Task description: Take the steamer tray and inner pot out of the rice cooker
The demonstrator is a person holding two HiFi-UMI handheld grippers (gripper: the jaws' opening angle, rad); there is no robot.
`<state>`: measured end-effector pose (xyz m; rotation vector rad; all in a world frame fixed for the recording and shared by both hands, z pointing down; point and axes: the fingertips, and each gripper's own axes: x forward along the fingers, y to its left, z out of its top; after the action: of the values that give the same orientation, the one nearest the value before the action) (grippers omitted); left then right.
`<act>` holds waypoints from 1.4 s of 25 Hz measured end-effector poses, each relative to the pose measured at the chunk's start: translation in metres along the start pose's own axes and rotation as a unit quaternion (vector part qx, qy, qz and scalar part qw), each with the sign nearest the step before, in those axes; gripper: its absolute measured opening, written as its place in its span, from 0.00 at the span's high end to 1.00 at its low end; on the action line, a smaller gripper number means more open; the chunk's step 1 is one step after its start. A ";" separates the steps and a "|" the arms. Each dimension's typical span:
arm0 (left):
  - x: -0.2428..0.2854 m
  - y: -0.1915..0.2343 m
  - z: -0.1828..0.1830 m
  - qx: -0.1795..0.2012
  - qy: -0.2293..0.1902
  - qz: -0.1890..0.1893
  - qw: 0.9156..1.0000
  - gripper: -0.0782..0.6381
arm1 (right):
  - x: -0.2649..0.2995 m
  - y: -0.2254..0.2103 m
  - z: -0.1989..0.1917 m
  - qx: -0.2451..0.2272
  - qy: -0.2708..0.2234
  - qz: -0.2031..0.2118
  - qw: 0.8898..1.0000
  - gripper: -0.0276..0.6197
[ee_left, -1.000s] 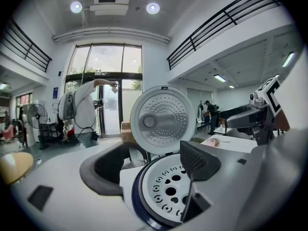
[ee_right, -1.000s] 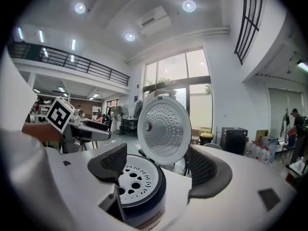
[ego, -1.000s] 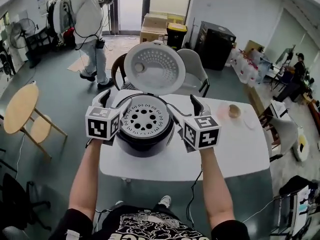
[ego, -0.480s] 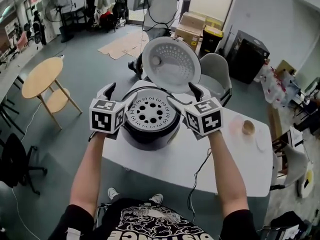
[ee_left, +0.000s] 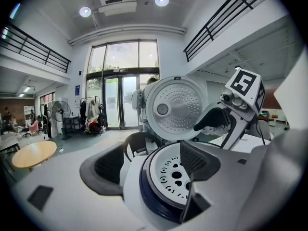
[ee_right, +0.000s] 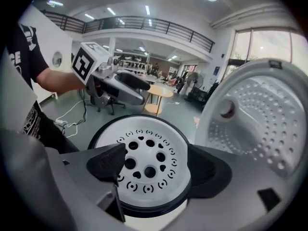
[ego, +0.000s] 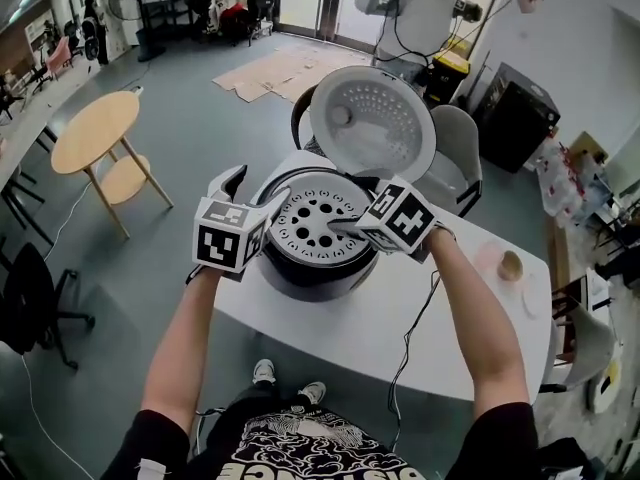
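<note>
1. Round white plastic steamer tray (ego: 318, 218), flat, punched w/ round + heart-shaped holes, sits in top of dark round rice cooker (ego: 318, 273). Cooker's lid (ego: 372, 123) stands open behind it, inner face dimpled metal.
2. Cooker stands on white table (ego: 470, 338). Small tan cup (ego: 511, 264) well apart at right, pale chair (ego: 455, 158) behind.
3. Left gripper (ee_left: 154, 165): jaws wide apart, one each side of cooker's rim, holding nothing.
4. Right gripper (ee_right: 159, 170): jaws wide apart over tray, nothing gripped.
</note>
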<state>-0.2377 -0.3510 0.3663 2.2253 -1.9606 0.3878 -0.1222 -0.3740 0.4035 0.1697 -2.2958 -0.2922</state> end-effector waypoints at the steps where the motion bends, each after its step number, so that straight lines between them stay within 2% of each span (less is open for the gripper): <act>1: 0.001 0.003 -0.003 0.001 0.002 -0.003 1.000 0.39 | 0.010 0.006 -0.004 -0.008 0.021 0.020 1.000 0.31; 6: 0.009 0.014 -0.016 0.011 0.011 -0.022 1.000 0.39 | 0.053 0.017 -0.025 -0.042 0.108 0.080 0.990 0.31; 12: 0.014 0.016 -0.024 0.018 0.017 -0.036 0.999 0.39 | 0.074 0.026 -0.043 -0.059 0.170 0.138 0.974 0.31; 18: 0.011 0.029 -0.031 0.023 0.019 -0.047 0.998 0.39 | 0.099 0.034 -0.041 -0.082 0.221 0.161 0.958 0.36; 24: 0.015 0.017 -0.024 0.024 0.025 -0.041 0.999 0.39 | 0.088 0.030 -0.058 -0.075 0.249 0.199 0.945 0.42; 30: -0.002 0.034 -0.038 0.023 0.024 -0.034 0.999 0.39 | 0.108 0.042 -0.057 -0.091 0.276 0.199 0.936 0.45; 35: -0.012 0.039 -0.040 0.021 0.025 -0.025 0.999 0.39 | 0.103 0.046 -0.059 -0.095 0.272 0.199 0.937 0.47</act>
<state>-0.2813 -0.3334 0.3992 2.2626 -1.8845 0.4790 -0.1495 -0.3610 0.5269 -0.2826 -1.6893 -0.2185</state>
